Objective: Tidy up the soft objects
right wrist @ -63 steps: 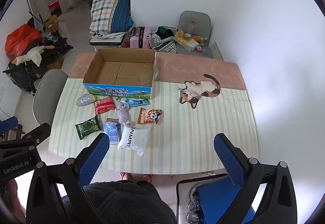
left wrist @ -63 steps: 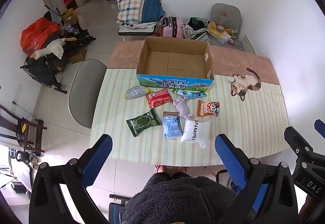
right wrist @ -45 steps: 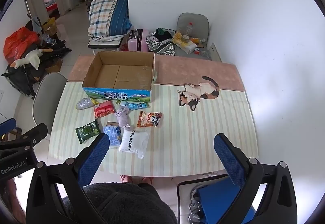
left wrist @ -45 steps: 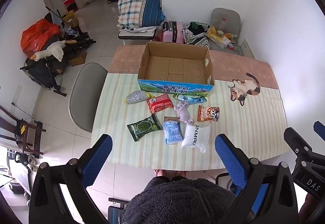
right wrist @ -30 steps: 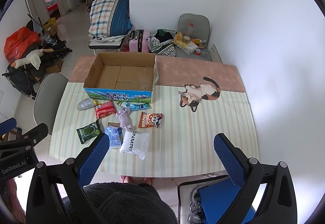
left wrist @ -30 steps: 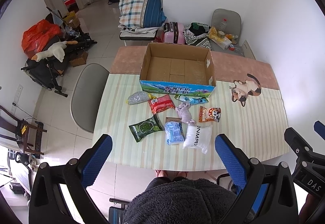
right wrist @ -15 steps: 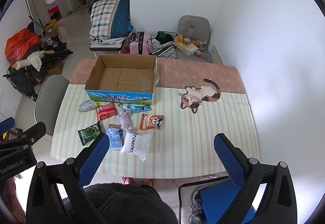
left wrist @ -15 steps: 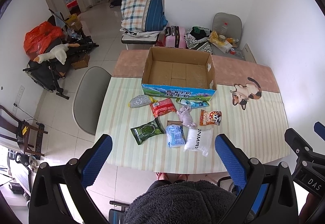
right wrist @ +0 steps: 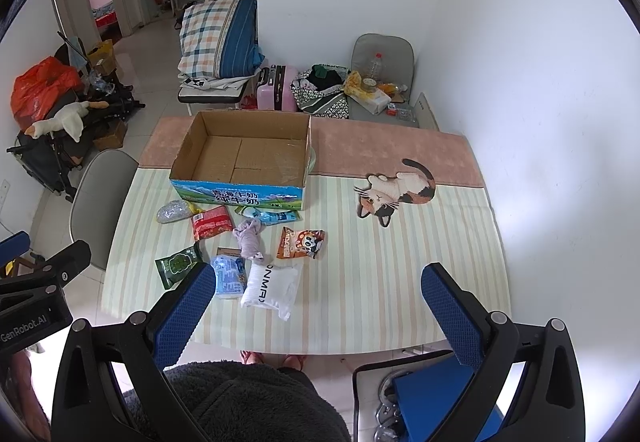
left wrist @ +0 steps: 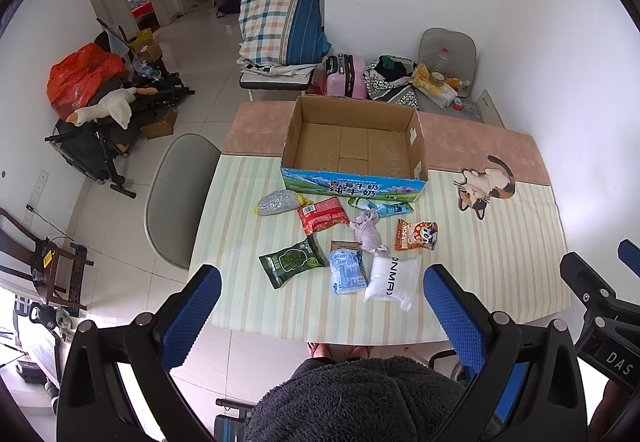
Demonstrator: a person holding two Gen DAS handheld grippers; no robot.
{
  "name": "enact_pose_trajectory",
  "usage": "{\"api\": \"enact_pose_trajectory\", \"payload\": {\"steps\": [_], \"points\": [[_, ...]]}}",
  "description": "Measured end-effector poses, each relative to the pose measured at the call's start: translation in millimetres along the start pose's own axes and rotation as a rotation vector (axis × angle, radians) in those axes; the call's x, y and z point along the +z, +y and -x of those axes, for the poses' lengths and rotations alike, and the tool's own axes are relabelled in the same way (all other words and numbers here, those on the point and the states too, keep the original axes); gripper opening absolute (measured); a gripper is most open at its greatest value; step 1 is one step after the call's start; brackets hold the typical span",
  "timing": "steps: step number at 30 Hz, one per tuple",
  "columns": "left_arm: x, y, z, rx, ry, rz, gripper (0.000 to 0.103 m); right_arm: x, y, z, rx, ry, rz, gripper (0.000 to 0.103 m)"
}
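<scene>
High over table (left wrist: 500,282), both claws spread wide, empty: left claw (left wrist: 320,306), right claw (right wrist: 318,302). Soft packs (left wrist: 390,278) lie scattered just in front of empty box (left wrist: 352,145), w/ a grey rag (left wrist: 368,232) between.

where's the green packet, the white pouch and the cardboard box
green packet (left wrist: 291,262), left wrist view, on the middle of its printed front
white pouch (right wrist: 272,286), right wrist view, on the lettered face at its centre
cardboard box (left wrist: 354,187), left wrist view, on the printed blue front wall
</scene>
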State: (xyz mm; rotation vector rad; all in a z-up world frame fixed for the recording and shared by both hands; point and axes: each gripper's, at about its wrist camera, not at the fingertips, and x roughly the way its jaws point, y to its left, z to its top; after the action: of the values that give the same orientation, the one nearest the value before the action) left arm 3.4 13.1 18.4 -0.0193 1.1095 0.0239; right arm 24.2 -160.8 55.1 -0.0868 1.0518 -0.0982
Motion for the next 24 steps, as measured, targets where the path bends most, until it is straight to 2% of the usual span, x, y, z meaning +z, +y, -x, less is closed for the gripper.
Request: {"api": "enact_pose_trajectory", "payload": {"steps": [24], "points": [[1.4, 7.9, 0.9, -0.013, -0.004, -0.001, 0.103, 5.6, 6.3, 0.3, 0.010, -0.010, 0.000, 0.103]]}}
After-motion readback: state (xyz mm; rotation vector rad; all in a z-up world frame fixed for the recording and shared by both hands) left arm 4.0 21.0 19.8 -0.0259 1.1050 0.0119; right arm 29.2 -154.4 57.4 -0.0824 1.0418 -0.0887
